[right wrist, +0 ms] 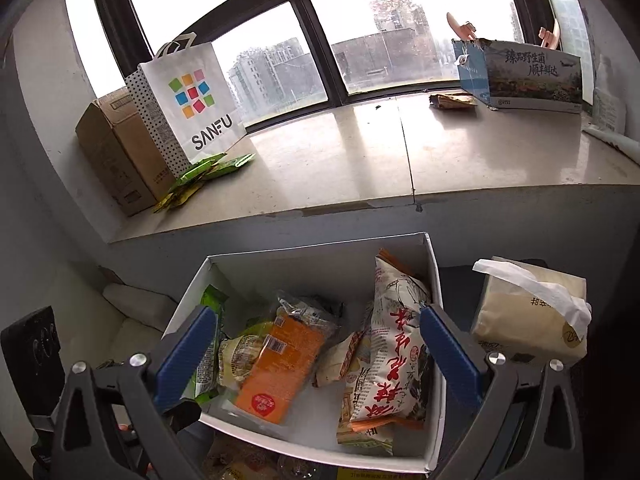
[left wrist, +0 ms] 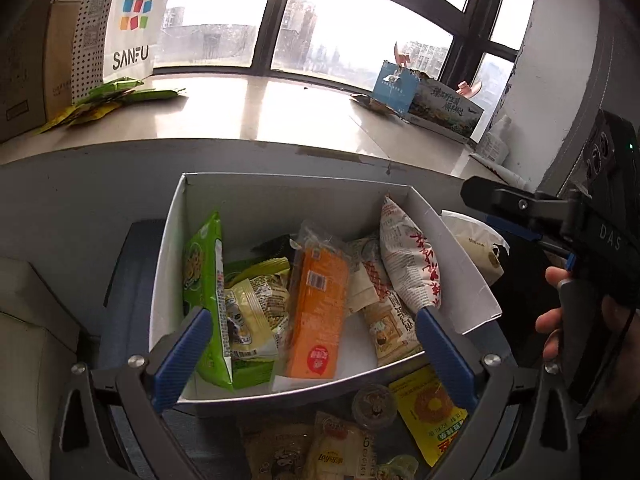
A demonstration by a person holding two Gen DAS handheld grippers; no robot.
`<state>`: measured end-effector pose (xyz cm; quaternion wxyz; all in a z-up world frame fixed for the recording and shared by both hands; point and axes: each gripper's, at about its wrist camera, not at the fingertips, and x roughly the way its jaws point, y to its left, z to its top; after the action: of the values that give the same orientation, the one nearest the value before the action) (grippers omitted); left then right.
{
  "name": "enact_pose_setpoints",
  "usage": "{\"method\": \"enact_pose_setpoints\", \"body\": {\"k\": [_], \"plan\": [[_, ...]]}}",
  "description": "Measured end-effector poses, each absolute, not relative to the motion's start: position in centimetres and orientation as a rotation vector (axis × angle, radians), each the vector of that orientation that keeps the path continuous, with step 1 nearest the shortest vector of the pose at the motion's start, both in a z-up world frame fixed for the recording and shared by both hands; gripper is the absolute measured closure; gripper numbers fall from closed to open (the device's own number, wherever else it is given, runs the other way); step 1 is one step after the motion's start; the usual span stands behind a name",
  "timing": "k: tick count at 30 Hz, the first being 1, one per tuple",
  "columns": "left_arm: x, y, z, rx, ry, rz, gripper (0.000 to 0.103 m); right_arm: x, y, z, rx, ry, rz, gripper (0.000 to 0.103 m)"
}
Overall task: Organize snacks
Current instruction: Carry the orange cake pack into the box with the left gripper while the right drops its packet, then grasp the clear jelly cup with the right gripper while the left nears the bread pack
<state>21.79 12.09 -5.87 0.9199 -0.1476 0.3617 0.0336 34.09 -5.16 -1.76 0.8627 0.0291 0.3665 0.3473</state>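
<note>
Both tools hang spread and empty over a white box (left wrist: 460,264) packed with snacks; the left tool (left wrist: 312,344) frames an orange pack (left wrist: 318,304) standing on edge beside a green bag (left wrist: 204,280), seemingly stacked upright to save room; the right tool (right wrist: 320,352) faces a red-lettered white bag (right wrist: 394,356); loose packets (left wrist: 428,408) wait on the worktop just before the box, likely next

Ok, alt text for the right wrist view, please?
The open, empty right gripper hovers over a white box filled with snack packets, including an orange pack. A tissue pack sits to its right, a SANFU bag on the windowsill behind.
</note>
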Motion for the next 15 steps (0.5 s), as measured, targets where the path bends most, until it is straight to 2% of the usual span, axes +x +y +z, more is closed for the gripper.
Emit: {"method": "enact_pose_setpoints", "body": {"k": [9, 15], "plan": [[14.7, 8.9, -5.0, -0.204, 0.641, 0.084, 0.000, 26.1, -8.3, -1.9, -0.030, 0.670, 0.784, 0.000], [10.0, 6.4, -5.6, -0.168, 0.650, 0.052, 0.000, 20.8, -11.6, -3.7, -0.008, 0.682, 0.833, 0.000]]}}
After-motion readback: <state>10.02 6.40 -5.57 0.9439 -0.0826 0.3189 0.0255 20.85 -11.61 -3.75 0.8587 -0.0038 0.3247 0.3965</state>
